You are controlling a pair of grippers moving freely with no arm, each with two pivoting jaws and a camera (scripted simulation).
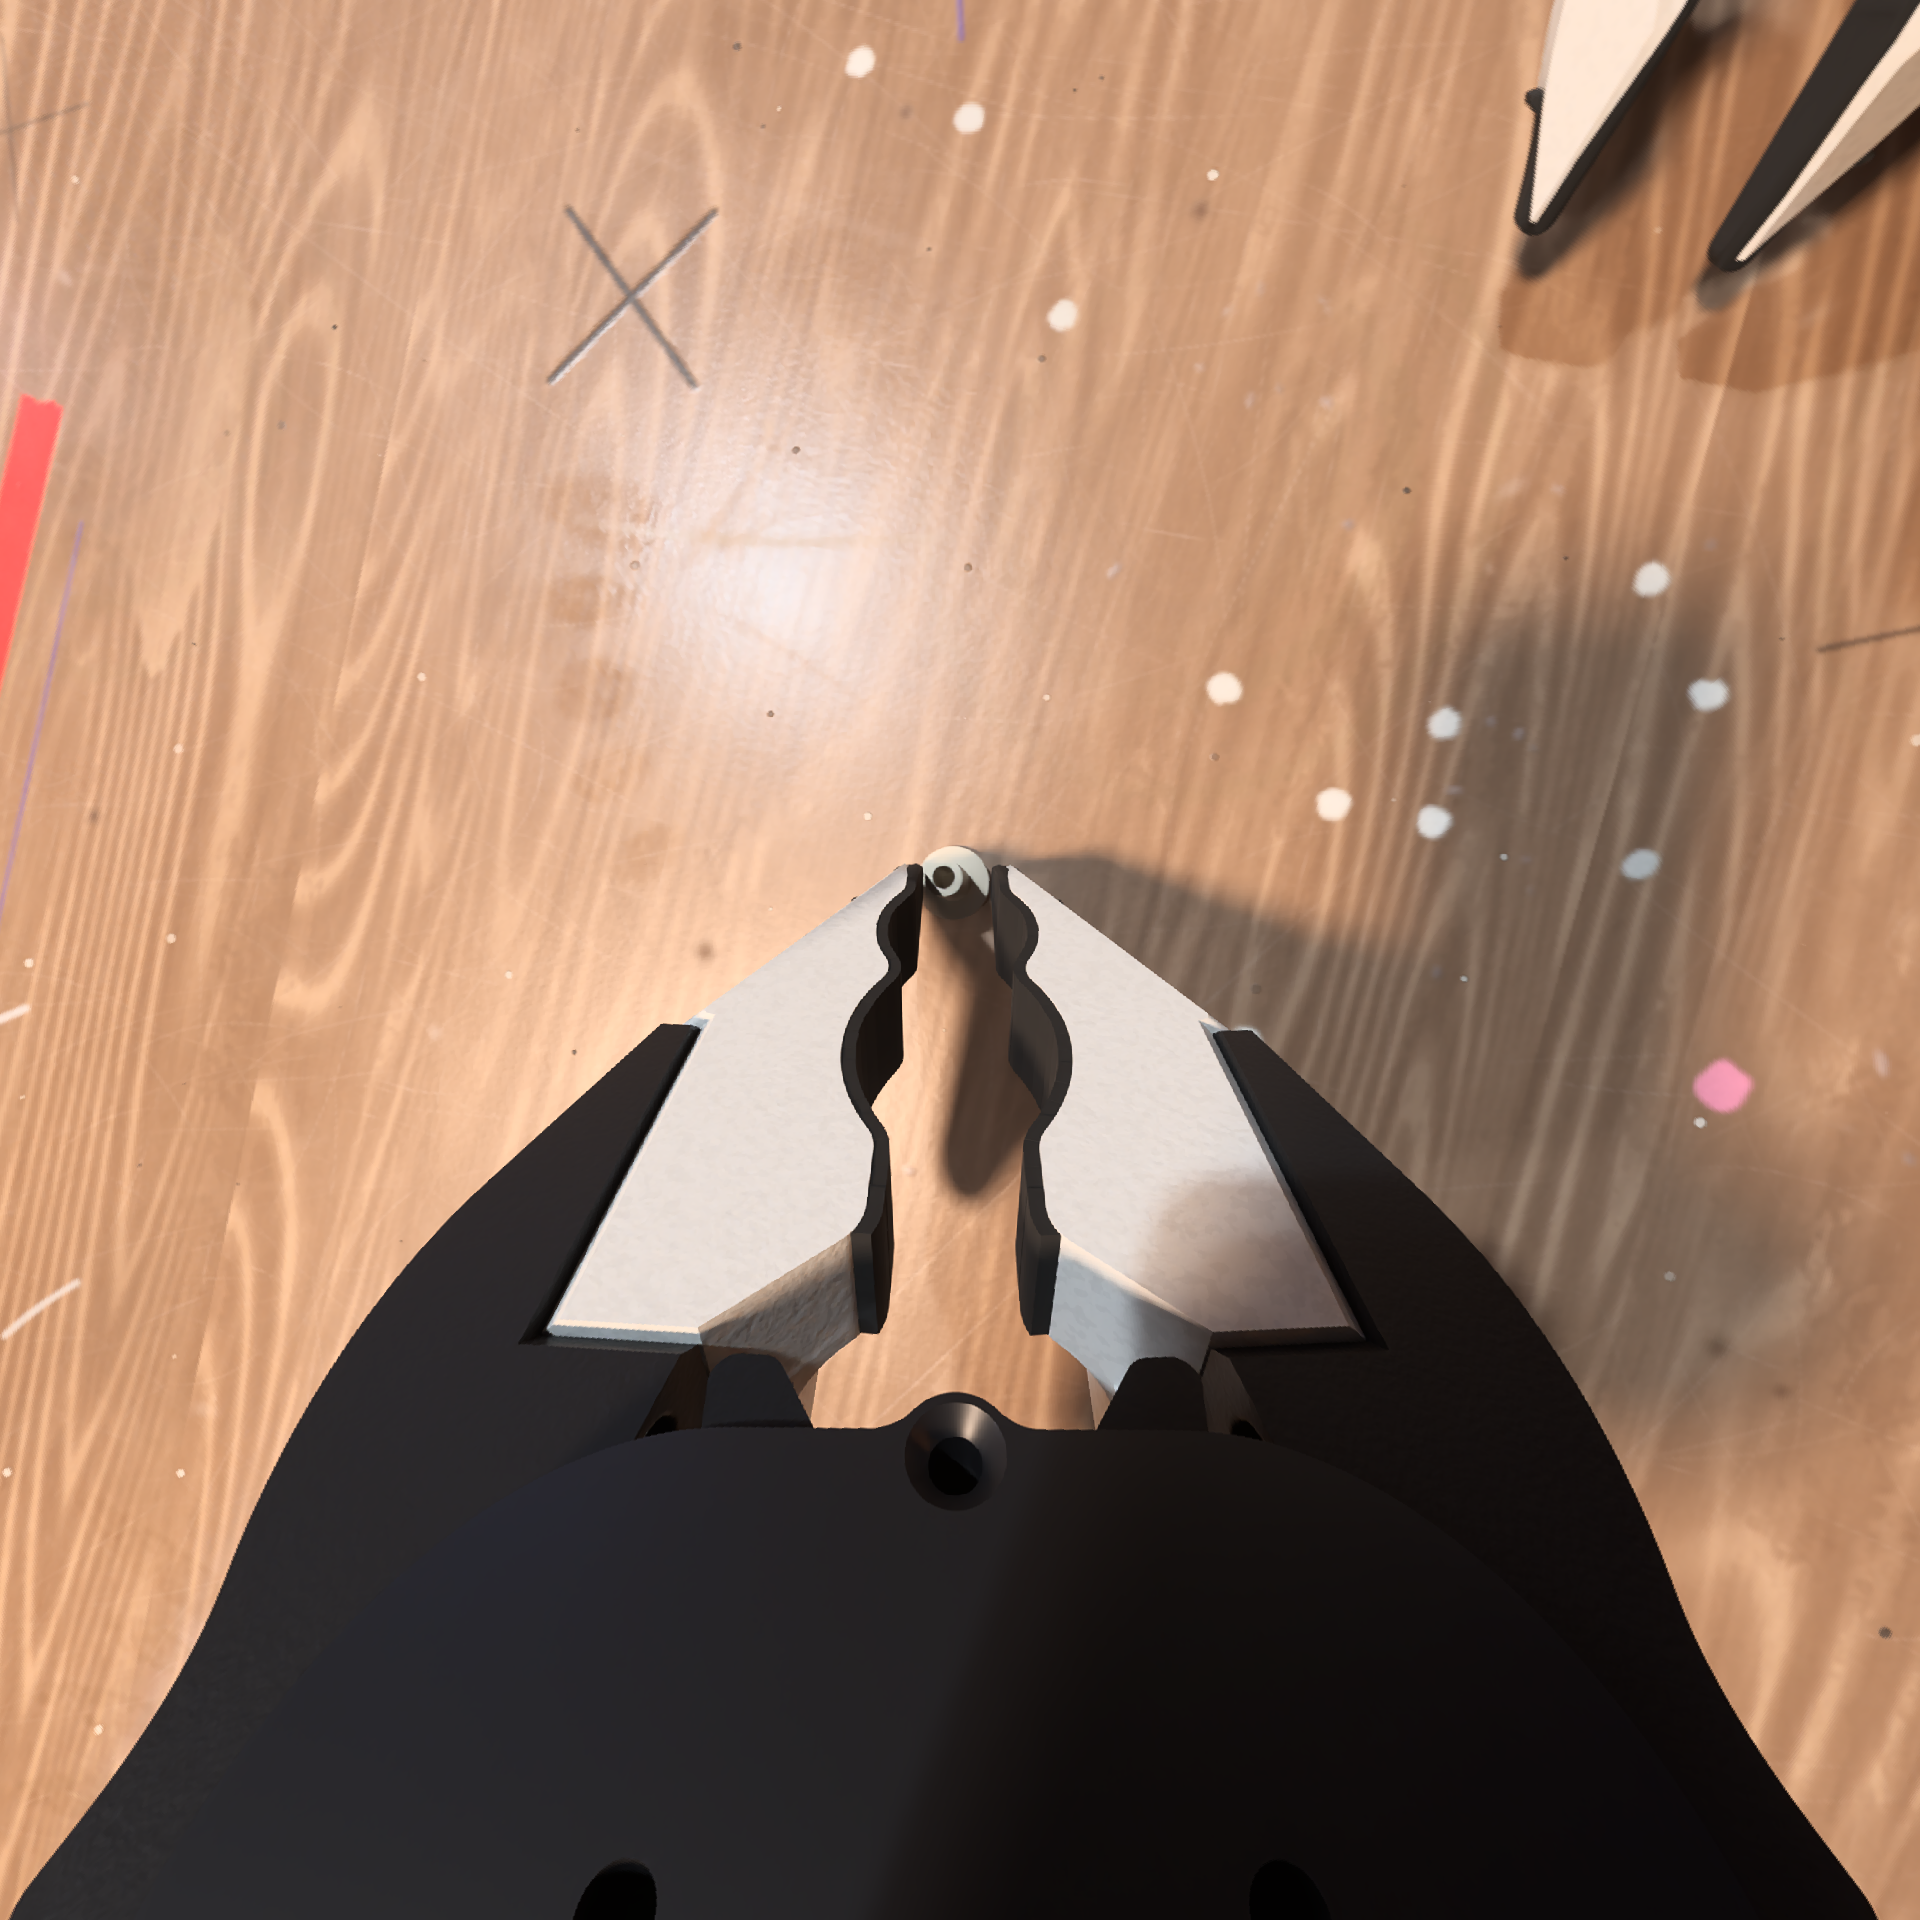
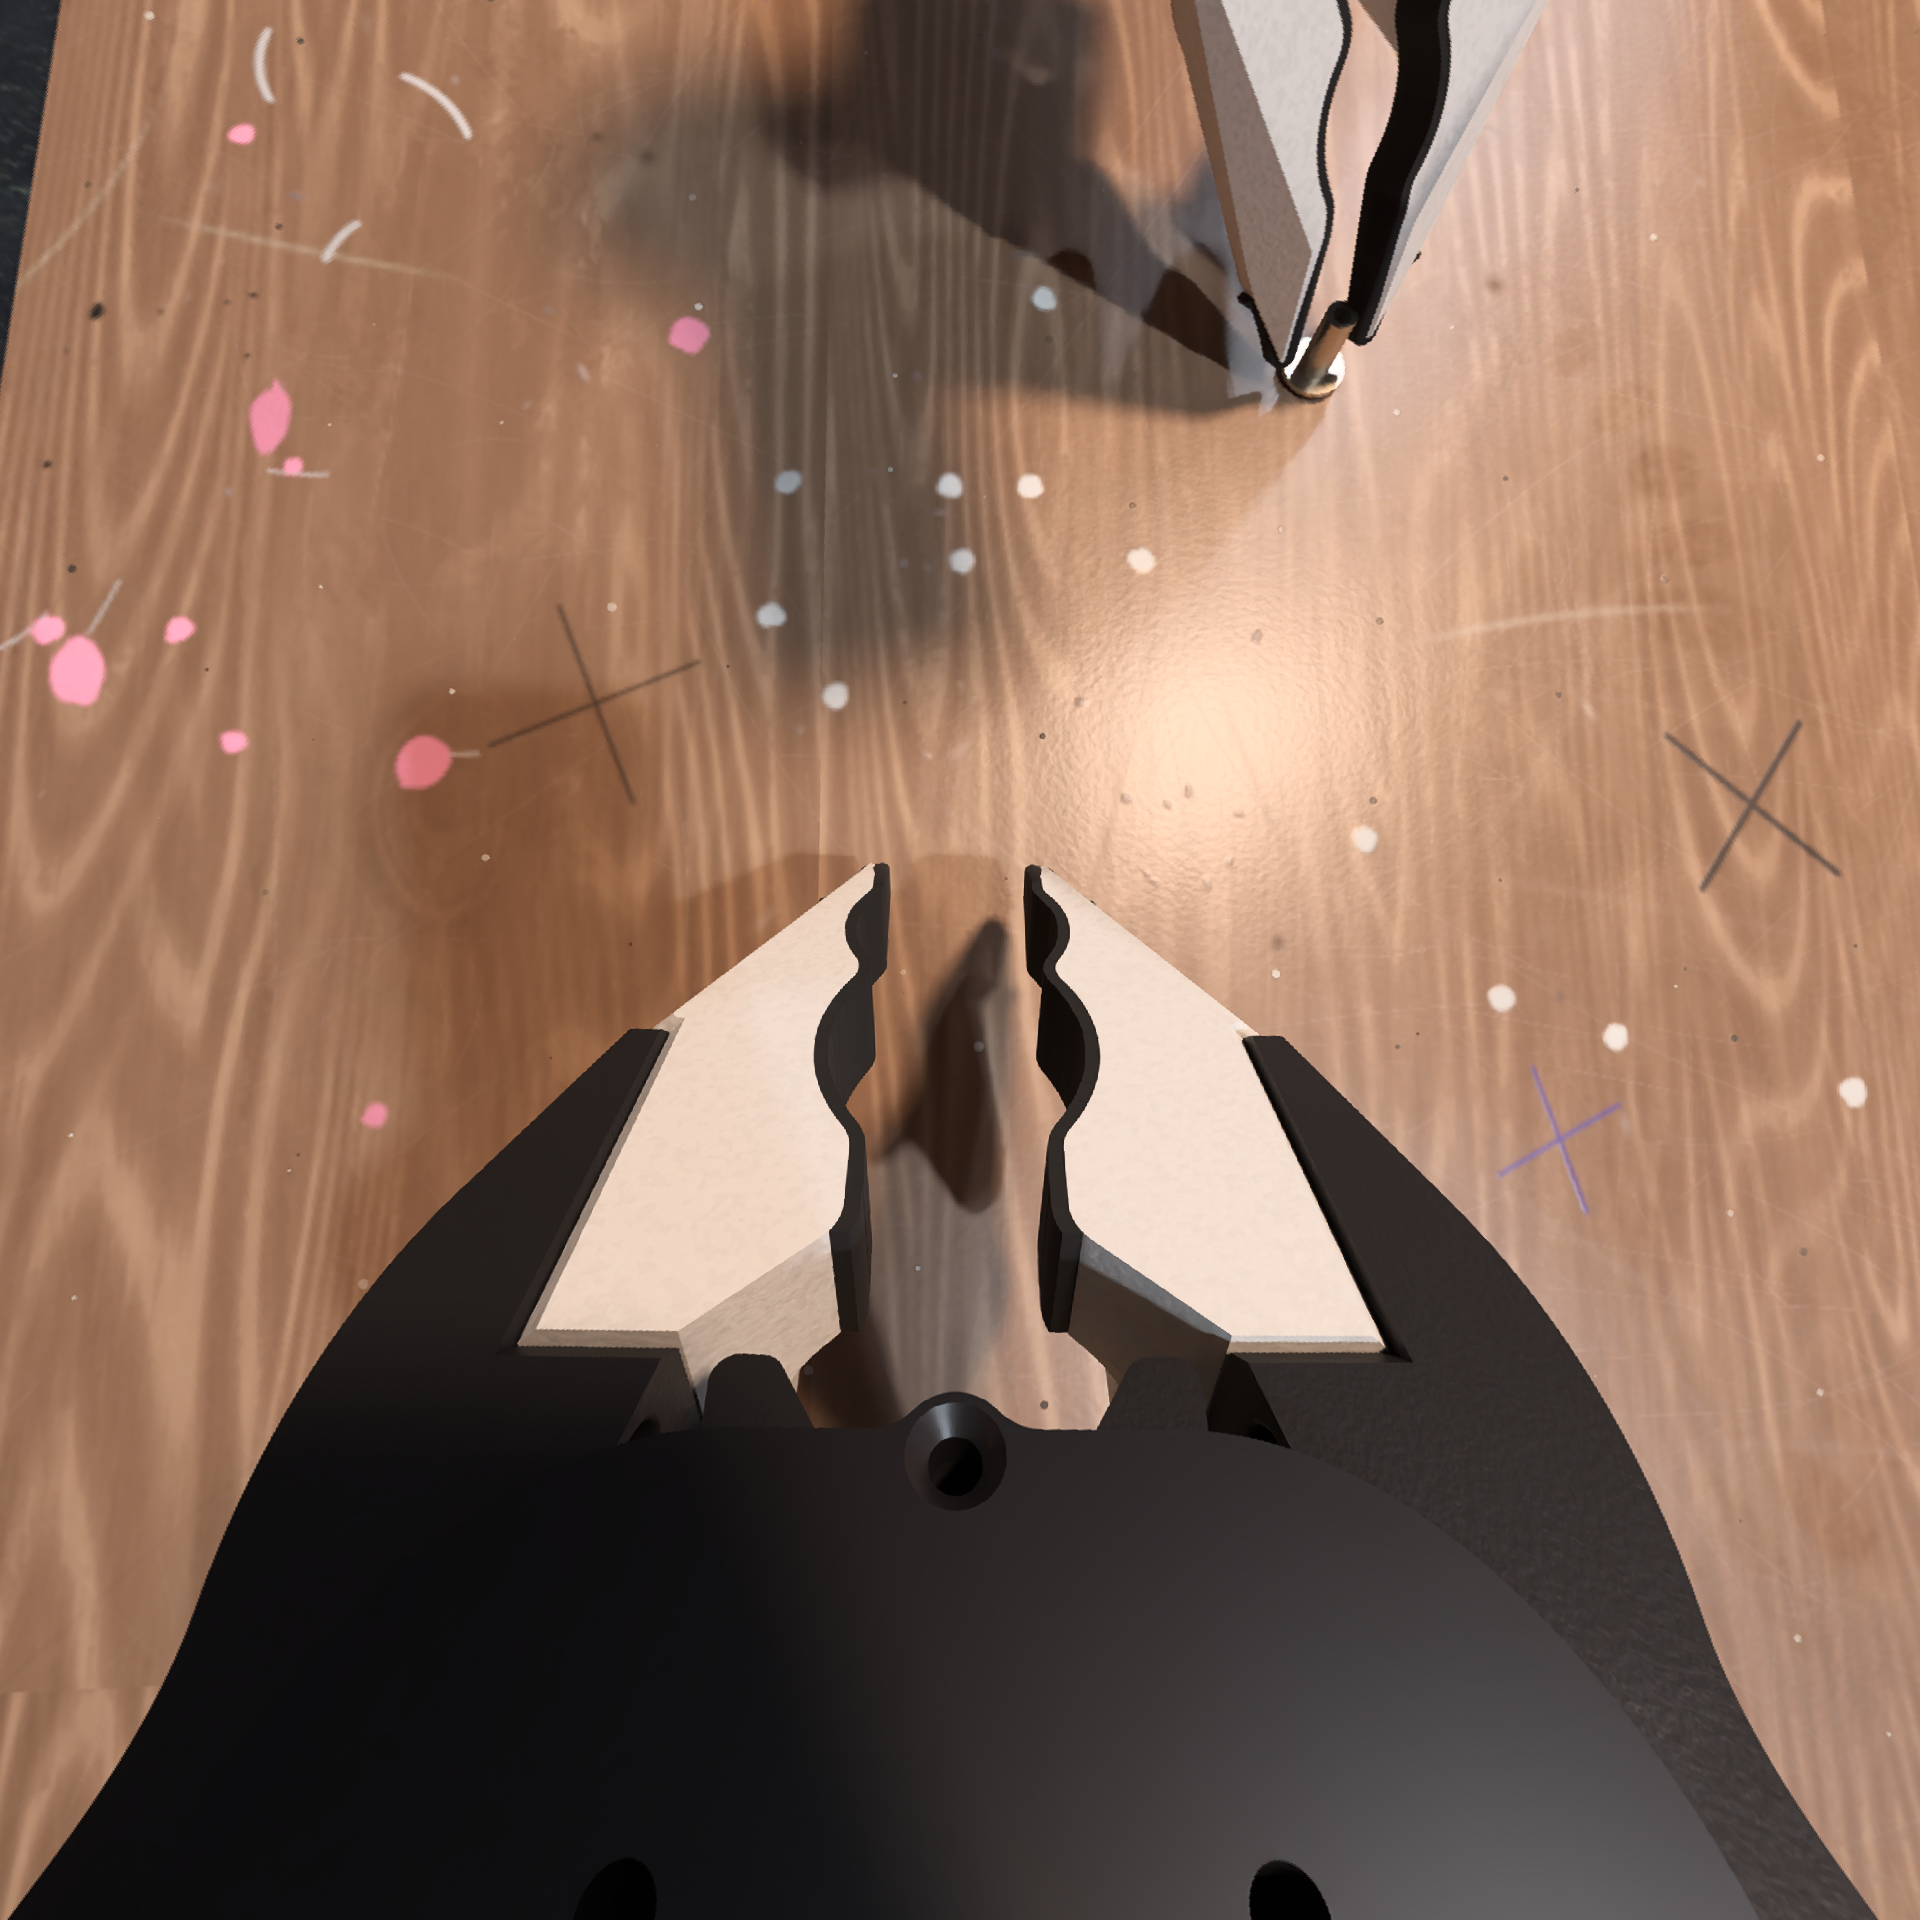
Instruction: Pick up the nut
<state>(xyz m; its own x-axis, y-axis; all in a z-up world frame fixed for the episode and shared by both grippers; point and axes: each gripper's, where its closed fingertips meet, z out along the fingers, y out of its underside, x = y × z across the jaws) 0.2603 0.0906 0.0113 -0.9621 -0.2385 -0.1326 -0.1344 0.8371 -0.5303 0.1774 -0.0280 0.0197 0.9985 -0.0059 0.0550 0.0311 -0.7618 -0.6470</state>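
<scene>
The nut (image 1: 951,873) is a small pale metal piece with a round hole, held right at the tips of my left gripper (image 1: 954,885), which is shut on it. In the right wrist view the left gripper (image 2: 1314,332) points down at the far right with the nut (image 2: 1311,372) at its tips, at or just above the wooden table (image 2: 1351,675); I cannot tell whether it touches. My right gripper (image 2: 956,878) is open and empty, low over the table. It also shows in the left wrist view (image 1: 1629,241) at the far right.
The table carries white and pink paint spots and pencilled crosses (image 1: 632,296). A red tape strip (image 1: 26,520) lies at the left in the left wrist view. A dark table edge (image 2: 12,156) shows at the far left in the right wrist view.
</scene>
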